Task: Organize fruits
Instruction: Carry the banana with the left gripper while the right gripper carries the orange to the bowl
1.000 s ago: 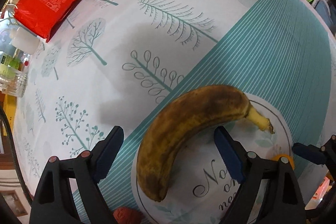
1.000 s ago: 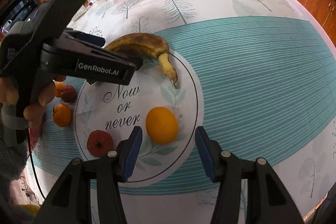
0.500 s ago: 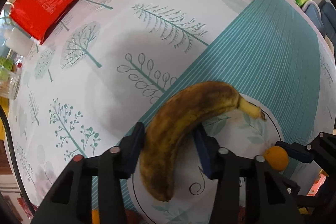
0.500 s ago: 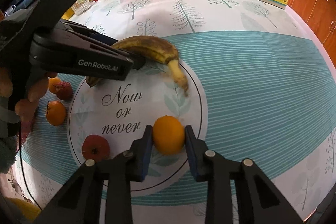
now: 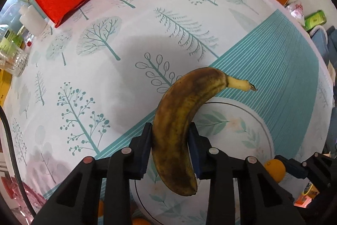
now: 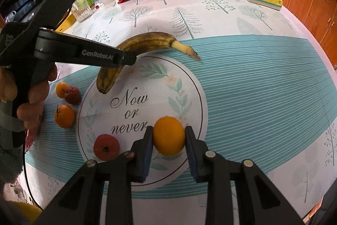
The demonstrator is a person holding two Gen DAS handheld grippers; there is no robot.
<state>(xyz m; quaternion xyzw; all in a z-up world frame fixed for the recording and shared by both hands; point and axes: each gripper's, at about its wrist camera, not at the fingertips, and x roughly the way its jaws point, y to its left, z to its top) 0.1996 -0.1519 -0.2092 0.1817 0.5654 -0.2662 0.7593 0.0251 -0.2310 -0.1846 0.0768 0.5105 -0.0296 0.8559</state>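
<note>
left claw (image 5: 170,146) clamped, right claw (image 6: 168,141) clamped

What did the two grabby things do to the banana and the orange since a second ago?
Both tools closed. The left tool was open around the banana and now squeezes its middle. The right tool was open in front of the orange, moved forward and now pinches it. The red fruit and the small fruits beside the round print stayed put.

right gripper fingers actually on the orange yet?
Touching. Right wrist view: both blue fingers press the sides of the orange, with no gap on either side.
</note>
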